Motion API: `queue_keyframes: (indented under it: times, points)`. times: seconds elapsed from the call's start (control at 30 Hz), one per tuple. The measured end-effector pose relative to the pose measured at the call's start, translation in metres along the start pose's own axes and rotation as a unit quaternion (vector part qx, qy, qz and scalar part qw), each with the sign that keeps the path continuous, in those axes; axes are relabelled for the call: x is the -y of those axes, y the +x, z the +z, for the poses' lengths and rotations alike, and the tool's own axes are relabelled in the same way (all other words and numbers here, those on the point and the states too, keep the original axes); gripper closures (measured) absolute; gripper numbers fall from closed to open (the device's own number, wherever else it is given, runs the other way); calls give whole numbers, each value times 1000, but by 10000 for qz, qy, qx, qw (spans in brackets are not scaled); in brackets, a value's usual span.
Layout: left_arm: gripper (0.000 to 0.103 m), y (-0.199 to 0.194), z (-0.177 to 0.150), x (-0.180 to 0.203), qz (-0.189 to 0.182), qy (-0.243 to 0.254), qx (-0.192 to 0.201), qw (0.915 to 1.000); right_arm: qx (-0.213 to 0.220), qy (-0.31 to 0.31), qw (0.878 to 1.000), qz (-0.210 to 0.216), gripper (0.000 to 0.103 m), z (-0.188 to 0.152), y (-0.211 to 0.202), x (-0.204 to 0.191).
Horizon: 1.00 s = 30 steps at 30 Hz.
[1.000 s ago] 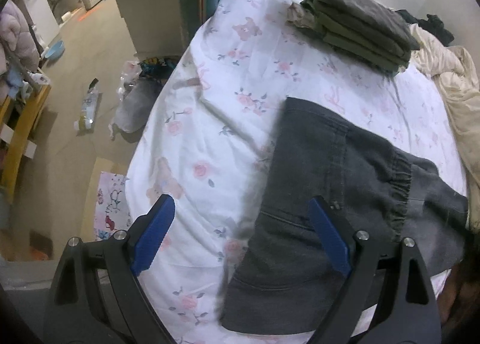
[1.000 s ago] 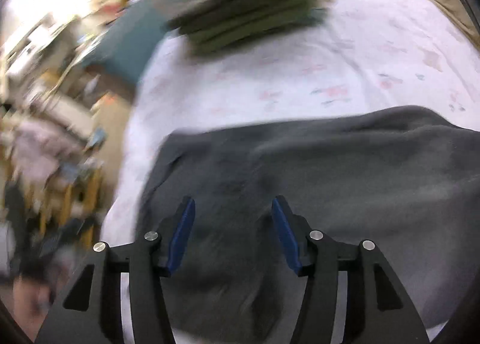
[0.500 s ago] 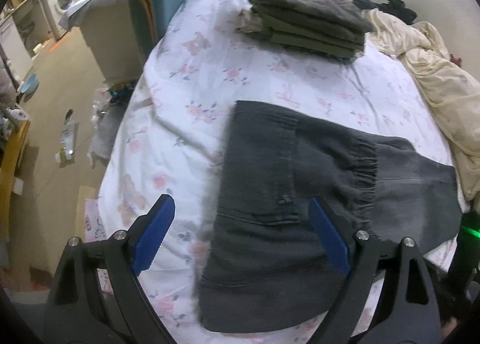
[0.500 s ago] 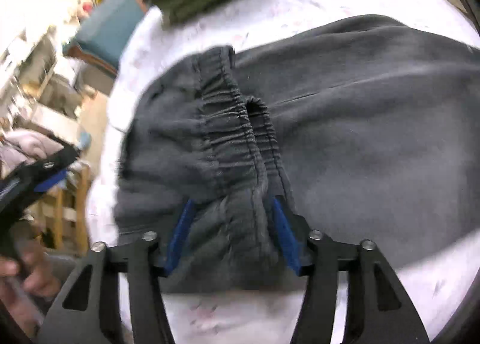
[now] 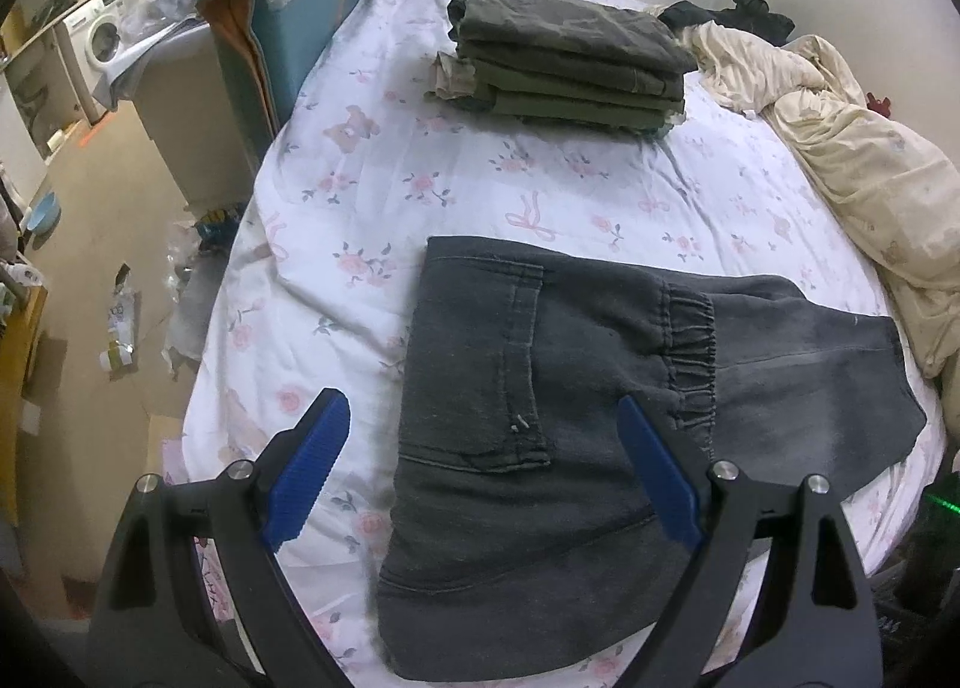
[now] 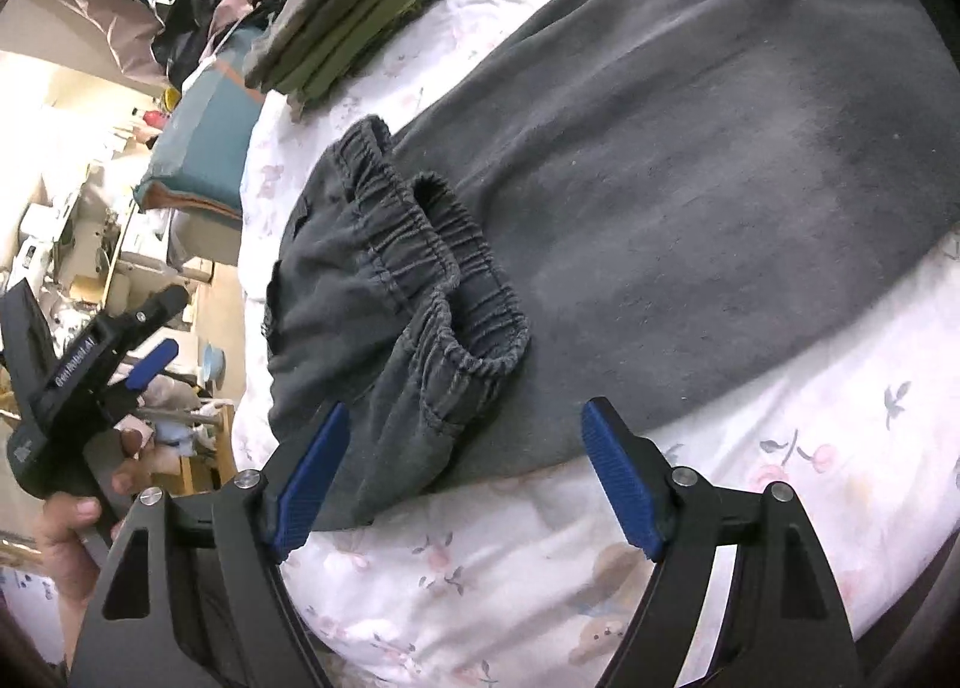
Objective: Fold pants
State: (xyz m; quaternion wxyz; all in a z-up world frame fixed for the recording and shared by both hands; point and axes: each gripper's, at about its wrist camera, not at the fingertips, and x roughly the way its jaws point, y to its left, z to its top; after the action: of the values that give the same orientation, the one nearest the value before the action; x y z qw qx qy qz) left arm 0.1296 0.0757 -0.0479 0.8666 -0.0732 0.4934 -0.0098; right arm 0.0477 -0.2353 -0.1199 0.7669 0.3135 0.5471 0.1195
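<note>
Dark grey pants (image 5: 540, 388) lie folded on the floral bed sheet (image 5: 372, 196), the leg ends doubled back so the elastic cuffs (image 6: 432, 268) rest on top. My left gripper (image 5: 483, 472) hovers open over the pants' near left part with nothing between its pads. In the right wrist view that left gripper (image 6: 90, 364) shows off the bed's left side, held by a hand (image 6: 66, 532). My right gripper (image 6: 468, 478) is at the near edge of the pants with its jaws opening. The fold's edge lies below the gap, and the pads do not press on it.
A stack of folded olive pants (image 5: 570, 64) sits at the far side of the bed, and a crumpled cream blanket (image 5: 840, 148) lies along the right. A teal panel (image 5: 288, 28) stands by the bed's left edge. Beyond it is a cluttered floor (image 5: 120, 298).
The right jaws widened and let go of the cuffed fold, which now lies on the pants, and the gripper drew back to the near edge. The left gripper rolled and shifted, staying open.
</note>
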Motion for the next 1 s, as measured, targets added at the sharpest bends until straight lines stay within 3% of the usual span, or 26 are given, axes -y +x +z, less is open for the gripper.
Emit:
queue_keyframes:
  times: [0.23,0.33,0.47,0.57,0.67,0.73,0.83,1.0]
  points:
    - [14,-1,-2,-1,54,-63,13,10000,332,168,9992,145,21,1,-15,6]
    - [14,4,-4,-2,185,-195,-36,9996,290,652,9971,272,17,-3,-15,26]
    - [14,13,-7,-4,477,-274,50,9985,128,1661,9830,767,14,-28,-2,66]
    - [14,16,-9,-8,380,-477,33,9981,88,2220,9710,883,13,-37,14,95]
    - [14,16,-12,-3,379,-372,42,9986,182,2612,9589,1094,13,-28,22,125]
    - [14,15,-12,1,347,-254,74,9990,472,2869,9497,1161,13,-12,14,140]
    - [14,10,-11,7,342,-75,213,9992,1188,2912,9458,803,13,26,-11,166]
    - [14,10,-6,6,302,-103,265,9991,2372,3593,8991,789,14,76,-65,256]
